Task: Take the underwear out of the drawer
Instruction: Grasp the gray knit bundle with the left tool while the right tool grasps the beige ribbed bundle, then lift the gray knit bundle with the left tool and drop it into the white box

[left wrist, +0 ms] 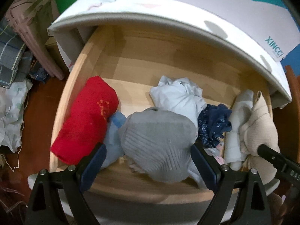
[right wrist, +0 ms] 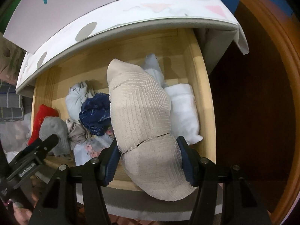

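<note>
Wooden drawer (left wrist: 78,71) pulled out from under a white cabinet top (left wrist: 168,26) printed with grey dots and pastel shapes; a shoe box (right wrist: 78,1) with teal lettering lies on that top. Dark red-brown floor (left wrist: 39,101) to the drawer's left, heaped cloth (left wrist: 11,108) on it. Drawer holds a loose row of rolled and bunched garments. From the left wrist view, left to right: red roll (left wrist: 86,120) against the left wall, a light blue piece (left wrist: 114,131) just beside it, a grey ribbed piece (left wrist: 157,142) in the middle foreground, a pale blue bundle (left wrist: 178,93) behind that, a navy lace piece (left wrist: 213,123), a white roll (left wrist: 238,123), then a beige ribbed piece (left wrist: 260,123) at the right wall. Left tool (left wrist: 148,155) points steeply down over the drawer, its blue-padded fingers (left wrist: 93,161) on either side of the grey piece; motion blur there, so I cannot tell whether the pads press the fabric or only flank it. Right tool (right wrist: 148,155) pinches the beige piece, pads tight on both sides of it, the garment standing up above the drawer's contents and over the front edge. A floral scrap (right wrist: 88,148) lies at the drawer front, near the navy piece.
</note>
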`<state>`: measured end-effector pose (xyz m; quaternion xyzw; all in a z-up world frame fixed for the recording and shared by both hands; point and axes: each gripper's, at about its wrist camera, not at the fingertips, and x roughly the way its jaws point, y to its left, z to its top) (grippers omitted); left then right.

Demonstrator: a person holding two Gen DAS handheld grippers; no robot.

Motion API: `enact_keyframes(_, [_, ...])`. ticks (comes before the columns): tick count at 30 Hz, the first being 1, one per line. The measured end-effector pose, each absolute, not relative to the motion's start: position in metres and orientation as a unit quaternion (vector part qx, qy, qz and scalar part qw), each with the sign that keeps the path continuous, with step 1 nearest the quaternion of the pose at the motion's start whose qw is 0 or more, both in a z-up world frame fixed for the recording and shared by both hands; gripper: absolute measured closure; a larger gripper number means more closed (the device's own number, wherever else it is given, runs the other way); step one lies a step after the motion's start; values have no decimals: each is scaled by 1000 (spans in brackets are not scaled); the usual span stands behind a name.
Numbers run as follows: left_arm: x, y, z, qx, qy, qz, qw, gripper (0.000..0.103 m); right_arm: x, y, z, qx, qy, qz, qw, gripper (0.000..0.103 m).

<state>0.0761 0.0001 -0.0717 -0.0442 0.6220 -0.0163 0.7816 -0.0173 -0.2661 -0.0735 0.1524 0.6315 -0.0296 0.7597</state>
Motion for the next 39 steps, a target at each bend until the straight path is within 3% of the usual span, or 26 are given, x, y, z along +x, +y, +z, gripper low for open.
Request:
enact_keyframes(5, [80,-6,-83,-47,633,-24,773,11,-21,-272,-76,149,624,-8,767,47])
enact_keyframes(7, [80,-7,-86,-59,638,-30,767,38,-24,-276,-74,150,621,-2,769,47])
enact_keyframes(13, [80,-11,-81,-64,635,-36,769,61,-29,-284,-72,152,615,11,774,42])
enact_keyframes(23, [75,-4,-59,-76,622,-69,776,65,-30,-271,-72,103,626,11,773,40])
enact_keyframes(28, [73,-2,-39,-54,605,-80,790,65,-32,-267,-70,91,624,4,776,48])
enact_keyframes(39, [71,14,31,-43,559,-107,821,65,-35,-276,-73,113,618,16,778,49])
